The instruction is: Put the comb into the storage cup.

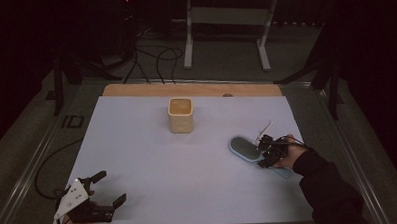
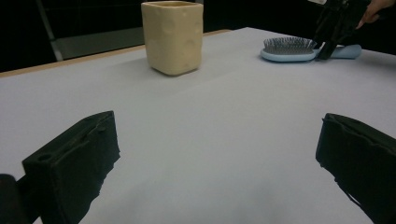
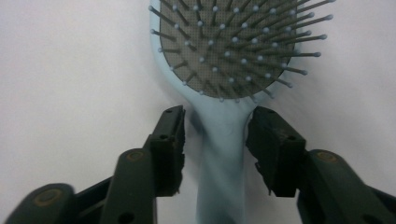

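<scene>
the right tongs [image 3: 215, 140] are straddling the hairbrush [image 3: 224, 70] handle, not yet gripping; the left tongs [image 2: 215, 154] are resting released on the table [image 1: 153, 158].

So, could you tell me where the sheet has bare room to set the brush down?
The widest bare stretch lies between the cup, the brush and the left gripper, across the sheet's middle. The strip left of the cup is also free. The right side is crowded: the right gripper straddles the brush's handle there.
</scene>
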